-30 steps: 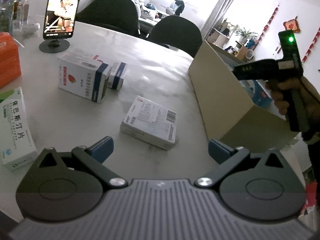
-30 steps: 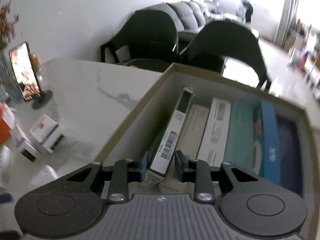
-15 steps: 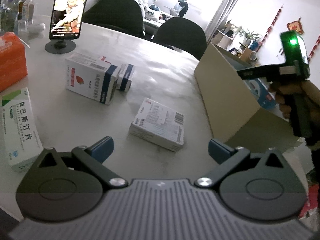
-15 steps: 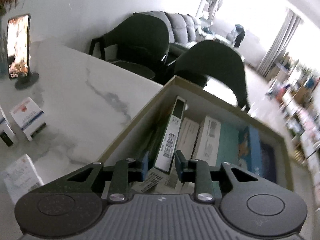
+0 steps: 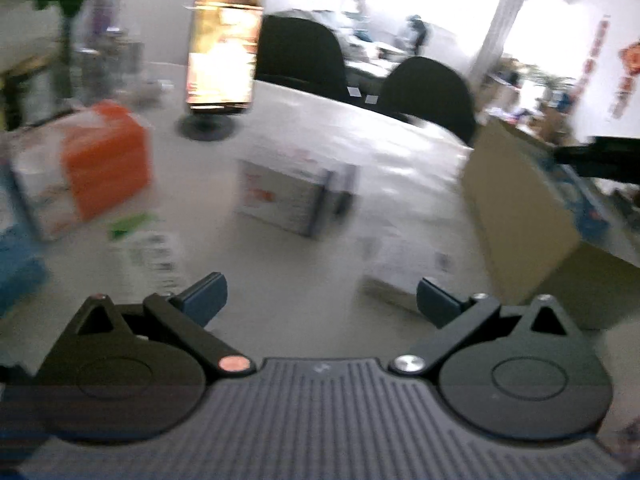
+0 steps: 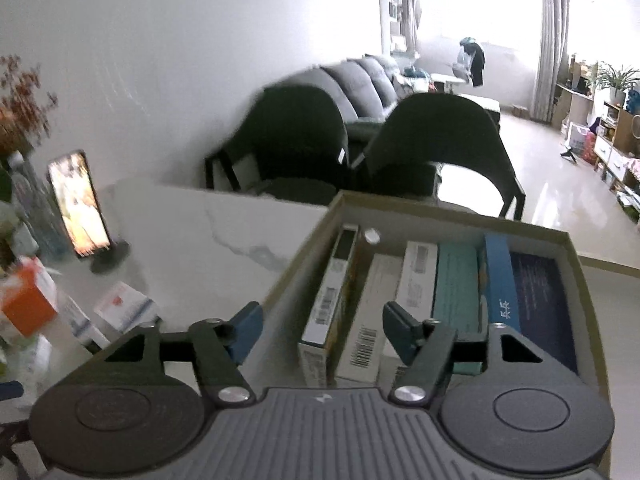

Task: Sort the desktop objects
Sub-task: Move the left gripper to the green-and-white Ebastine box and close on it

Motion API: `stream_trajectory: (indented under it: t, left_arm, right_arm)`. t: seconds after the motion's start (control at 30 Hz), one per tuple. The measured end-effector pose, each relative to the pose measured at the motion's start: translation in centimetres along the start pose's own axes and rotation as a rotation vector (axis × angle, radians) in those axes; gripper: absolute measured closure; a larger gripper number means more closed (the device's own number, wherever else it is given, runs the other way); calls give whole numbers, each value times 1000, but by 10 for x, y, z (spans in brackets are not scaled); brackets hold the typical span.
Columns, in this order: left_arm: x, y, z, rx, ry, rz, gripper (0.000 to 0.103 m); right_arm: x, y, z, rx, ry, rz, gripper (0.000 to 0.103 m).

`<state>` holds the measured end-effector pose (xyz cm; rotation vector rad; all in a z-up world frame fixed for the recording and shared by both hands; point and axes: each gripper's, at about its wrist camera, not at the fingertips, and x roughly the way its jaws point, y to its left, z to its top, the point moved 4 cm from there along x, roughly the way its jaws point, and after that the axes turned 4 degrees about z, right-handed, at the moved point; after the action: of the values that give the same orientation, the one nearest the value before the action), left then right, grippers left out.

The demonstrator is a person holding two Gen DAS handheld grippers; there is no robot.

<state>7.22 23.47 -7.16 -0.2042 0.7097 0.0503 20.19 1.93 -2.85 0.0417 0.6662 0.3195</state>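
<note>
The right gripper [image 6: 322,330] is seen above the near left corner of the carton [image 6: 312,240], which stands at the right edge of the table [image 6: 240,232]. Its jaws have just been opening and now stand apart, released; the slim box [image 6: 330,292] lies between the 2 blue pads [image 6: 246,330] but is not pressed by either. The slim box stands on edge along the carton's left wall, tilted slightly, with a barcode facing up. Beside it, towards the carton's right wall, a white box [image 6: 370,312], a second white box [image 6: 416,276], a teal box [image 6: 456,292], a blue box [image 6: 500,284] and a dark box [image 6: 540,292] are packed side by side.

The left gripper [image 5: 322,300] is held over the near edge of the table, jaws wide and empty; this view is blurred. Just beyond its right pad a flat white box [image 5: 404,268] lies on the table, close to the carton's outer wall [image 5: 516,216]. Nearer the table's middle a white box with a red mark [image 5: 280,200] is seen, with a smaller box [image 5: 344,184] touching its right side. At the left edge an orange box [image 5: 104,160] stands, and a green-and-white box [image 5: 148,248] lies near the left pad. A phone [image 5: 222,46] stands upright on a round stand at the far left. 2 dark chairs [image 6: 436,144] stand at the far edge.
</note>
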Motion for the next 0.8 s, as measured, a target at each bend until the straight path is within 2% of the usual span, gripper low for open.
stream_trajectory:
  t: [0.2, 0.47, 0.63, 0.8]
  left_arm:
    - [1, 31, 3, -48, -5, 139, 0]
    - [20, 41, -7, -18, 31, 320, 0]
    - [30, 43, -13, -29, 42, 337, 5]
    - [33, 43, -18, -41, 40, 348, 16]
  right_arm:
    - [-26, 3, -4, 50, -73, 67, 26]
    - [-47, 13, -23, 56, -115, 116, 24]
    - [-56, 20, -33, 48, -126, 143, 24]
    - [-64, 22, -41, 64, -140, 159, 23]
